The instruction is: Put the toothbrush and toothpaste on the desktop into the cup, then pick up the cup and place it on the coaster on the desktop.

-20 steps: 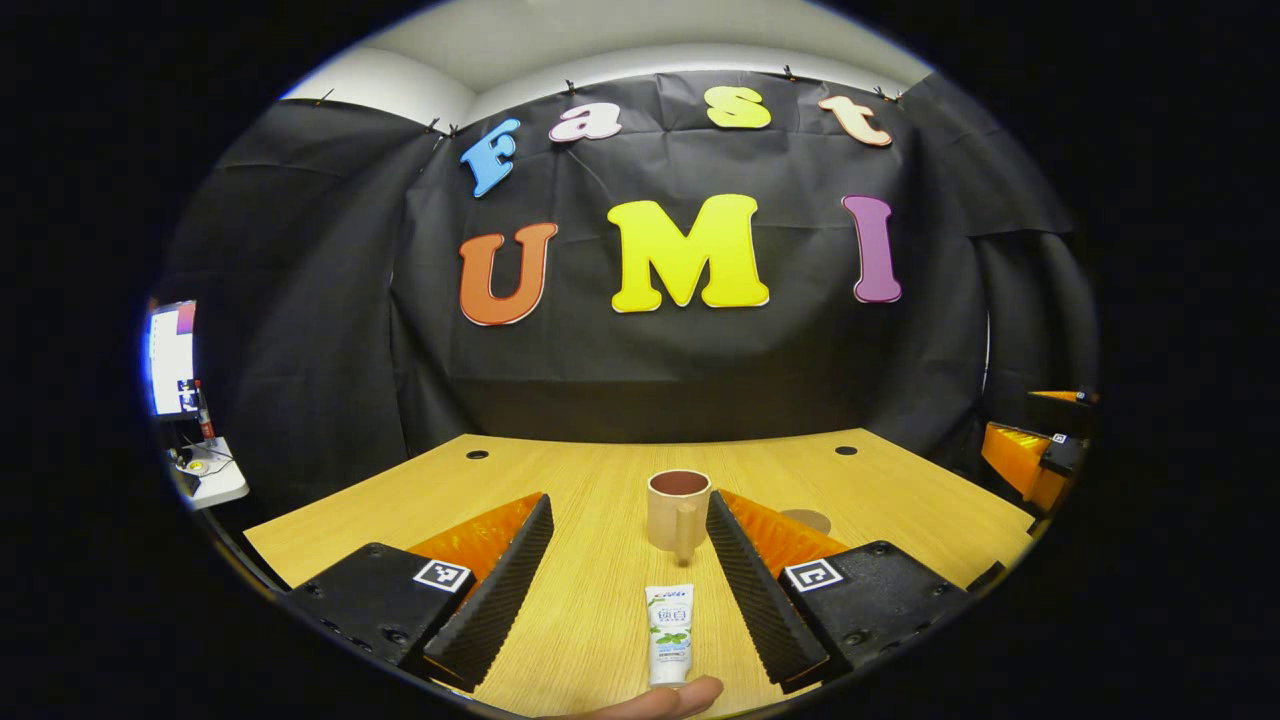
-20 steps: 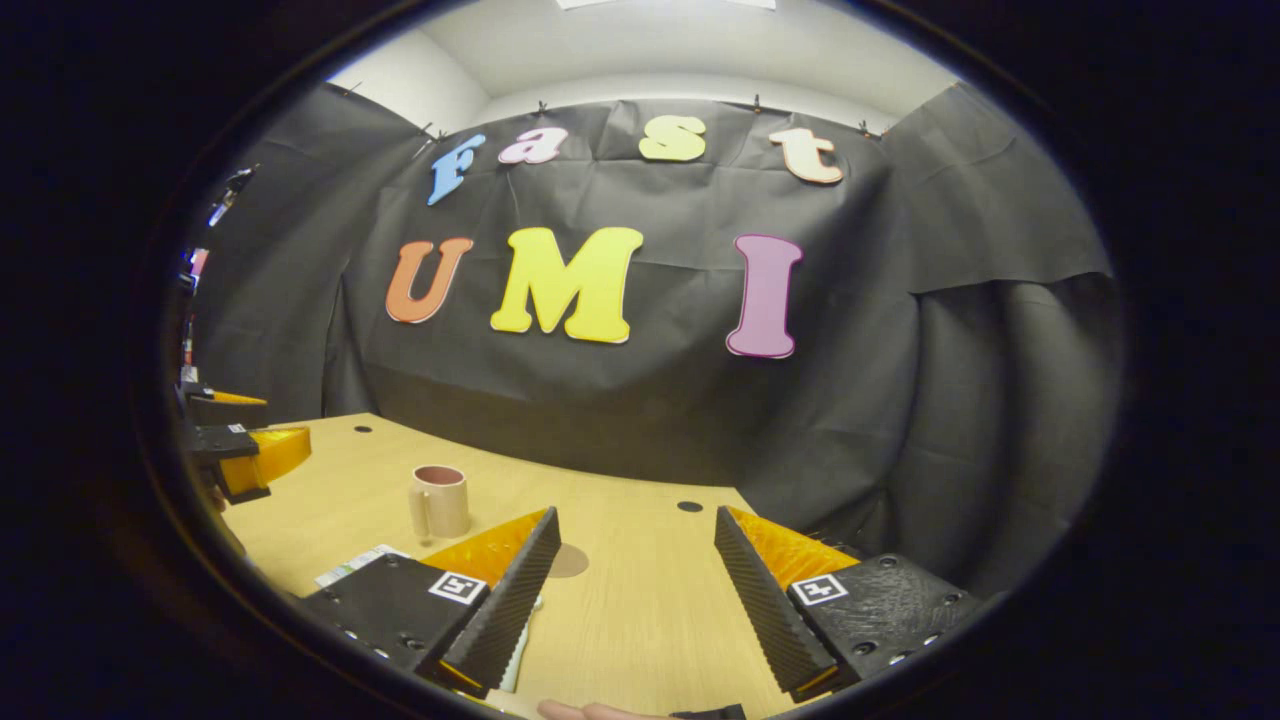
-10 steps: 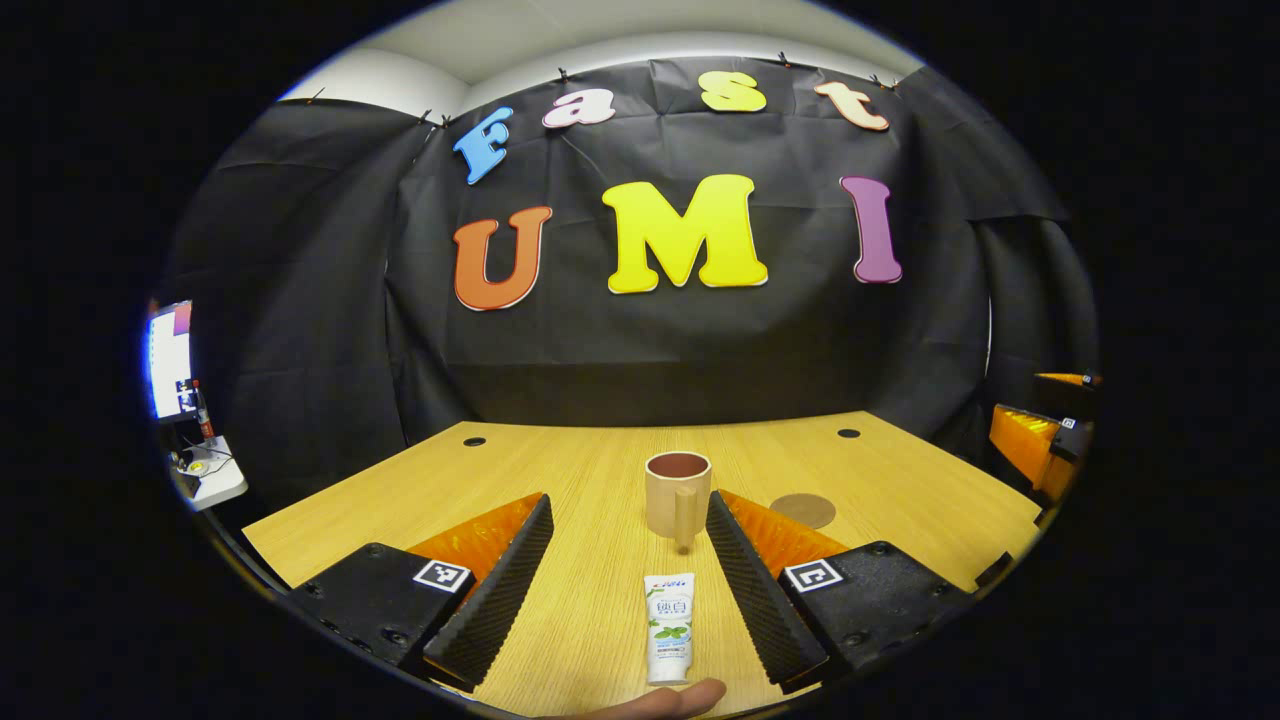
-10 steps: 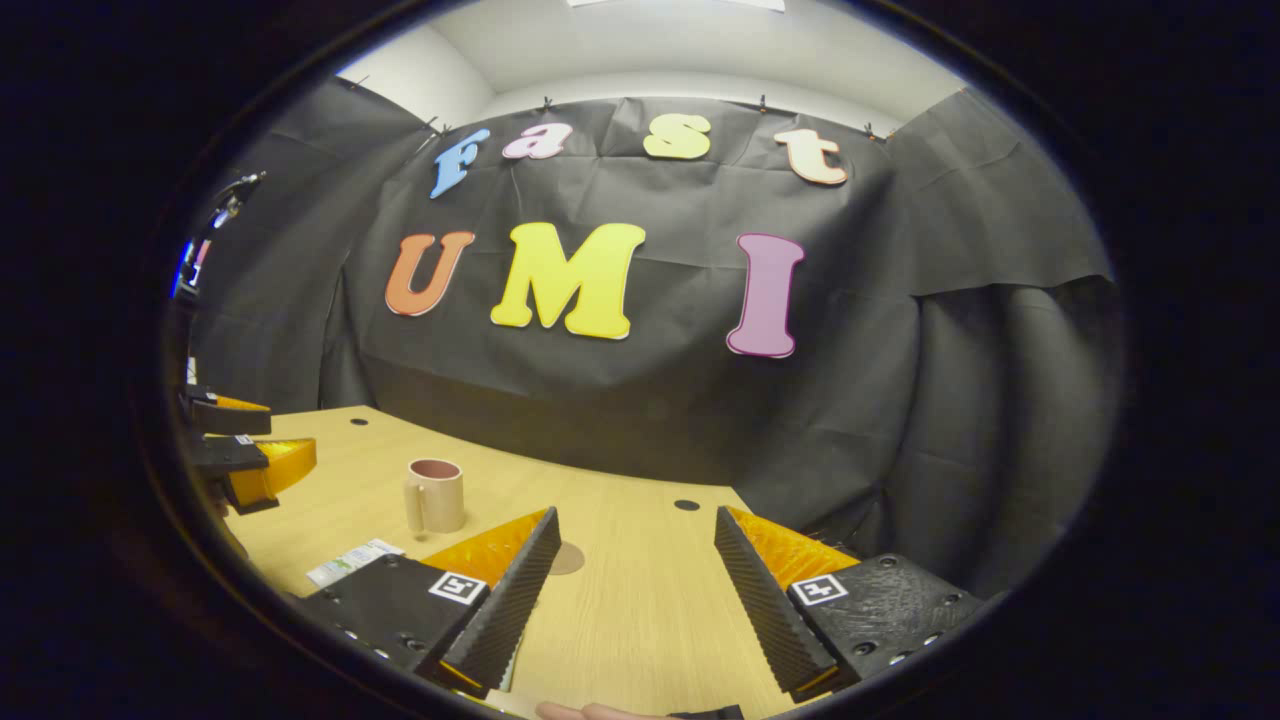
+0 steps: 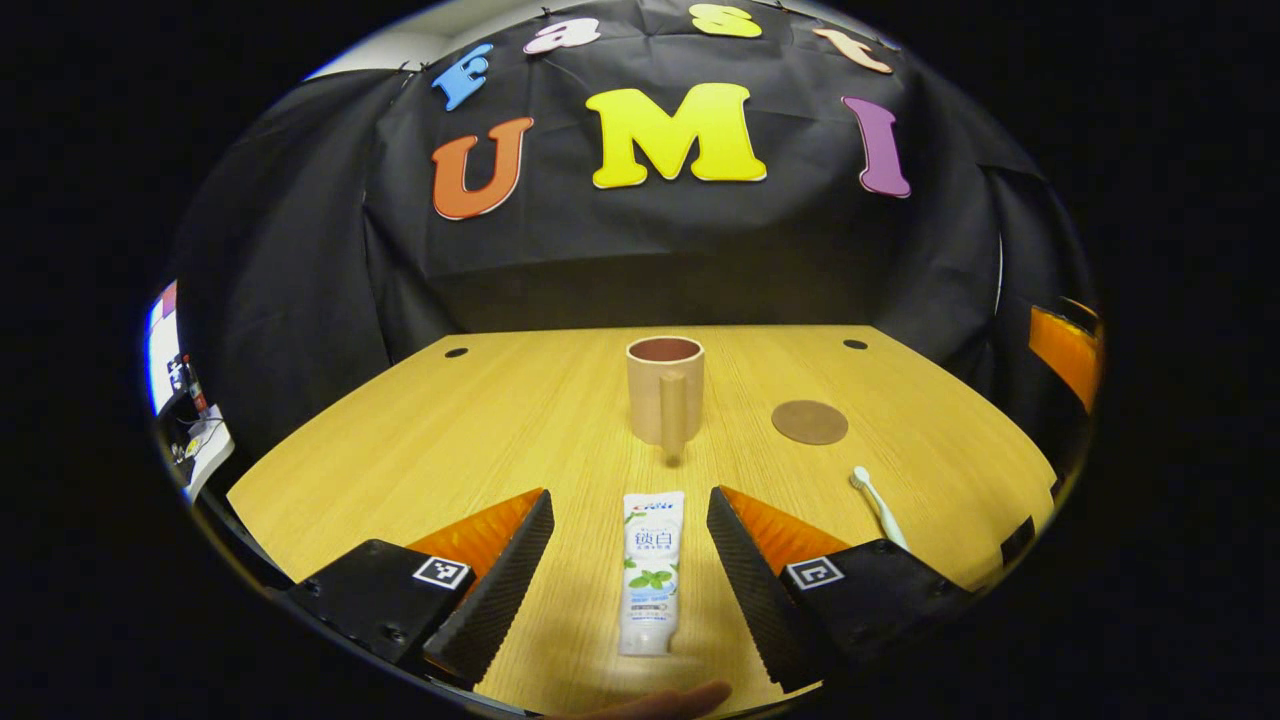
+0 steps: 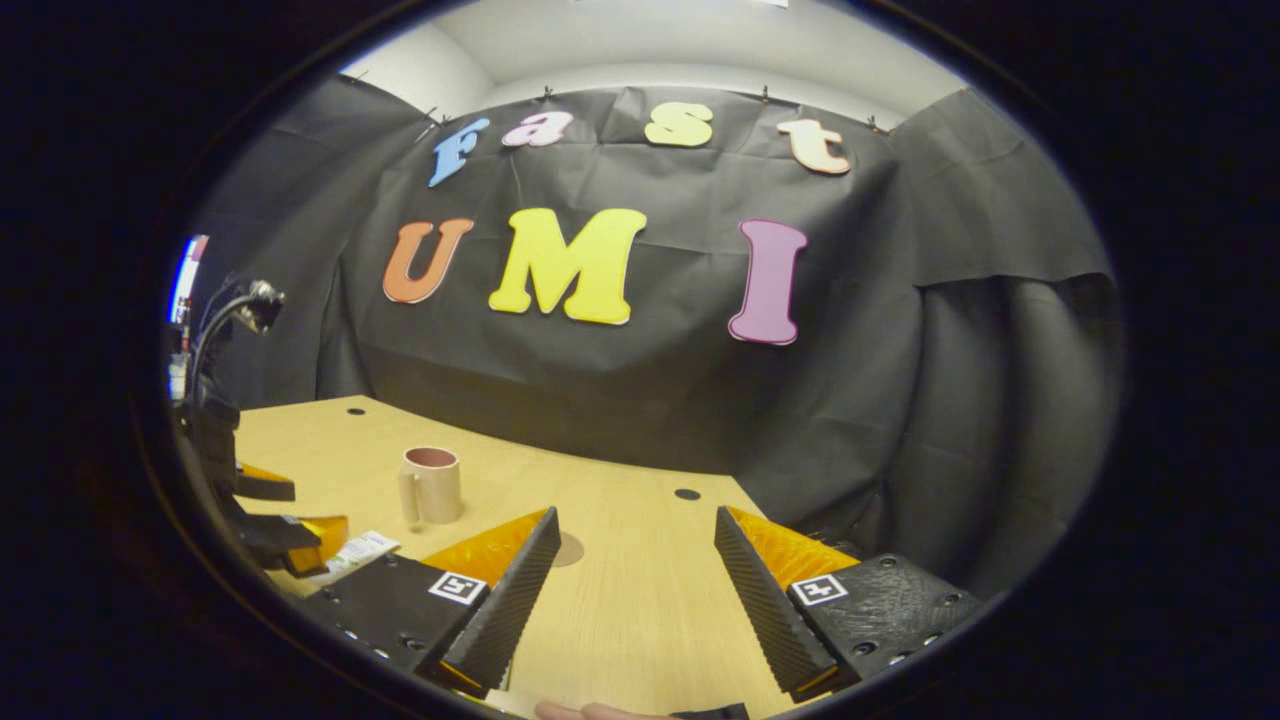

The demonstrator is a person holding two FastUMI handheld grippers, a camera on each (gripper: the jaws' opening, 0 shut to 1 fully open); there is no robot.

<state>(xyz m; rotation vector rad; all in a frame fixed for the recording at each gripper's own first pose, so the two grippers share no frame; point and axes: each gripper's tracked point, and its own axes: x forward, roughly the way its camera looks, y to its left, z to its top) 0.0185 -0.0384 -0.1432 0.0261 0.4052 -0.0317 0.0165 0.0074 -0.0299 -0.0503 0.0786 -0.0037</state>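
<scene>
Wooden and pale, with a fine straight grain, the desk [image 5: 480, 430] filled the lower half of the left gripper view and carried small dark round holes near its far corners. Behind it hung the wrinkled black cloth wall [image 5: 640, 250].

At the bottom of that view the left gripper [image 5: 628, 585] stood wide apart, its ridged, wedge-shaped fingers [image 5: 495, 590] lying either side of the toothpaste [image 5: 650, 570] without touching it. The toothpaste was a flat white tube with green printing, lying lengthwise in the lower middle of the frame, its broad crimped end toward the cup [image 5: 664, 390].

The cup, a smooth tan cylinder with a straight handle facing the camera, stood upright at the centre of the frame; its inside looked dark reddish, and I could not tell whether anything lay in it. To its right, well apart, lay the coaster [image 5: 809, 422], a thin brown disc, bare on top. Below the coaster, in the lower right, lay the toothbrush [image 5: 878, 505], slim and white, its head pointing toward the coaster and its handle end hidden behind the gripper's body.

In the right gripper view the right gripper [image 6: 634, 600] also stood wide over bare wood, gripping nothing. The cup [image 6: 432, 485] sat in the left middle, and a sliver of the coaster [image 6: 568, 549] showed beside one finger.
</scene>
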